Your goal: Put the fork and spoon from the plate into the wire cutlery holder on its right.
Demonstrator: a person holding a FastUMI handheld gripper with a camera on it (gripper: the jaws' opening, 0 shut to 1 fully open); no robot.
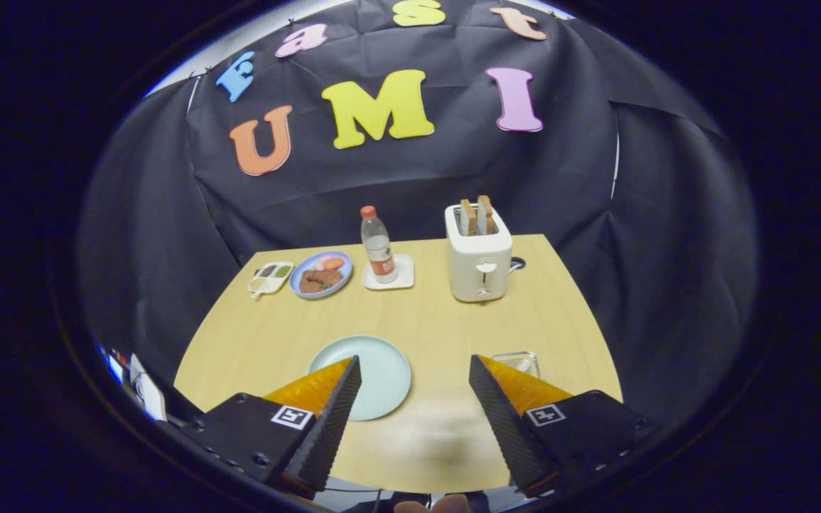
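We held the gripper (pixel 415 370) above the near edge of the tabletop (pixel 439 320), its two fingers spread wide with nothing between them. The pale green plate (pixel 382 370) lay just ahead of the left finger, near that edge, and it looked bare: we could make out no fork or spoon on its visible surface, though the left finger covered part of its rim. The wire cutlery holder (pixel 517 360) stood to the plate's right, half hidden behind the right finger, and we could not tell what, if anything, it held.

We judged that a fork and spoon would be light, stiff and slippery, lying flat against the plate and hard to get under. The best hold would probably be across the narrow handle near its middle, where the ribbed fingers could bite and the piece would hang balanced for dropping upright into the holder. The plate itself might slide if nudged.

Along the far edge, a white toaster (pixel 479 267) carried two slices of bread in its slots. A bottle (pixel 378 246) with a red cap stood on a small white tray. A blue plate (pixel 321 274) held food, and a small divided dish (pixel 270 277) at the far left corner held what looked like sauces.
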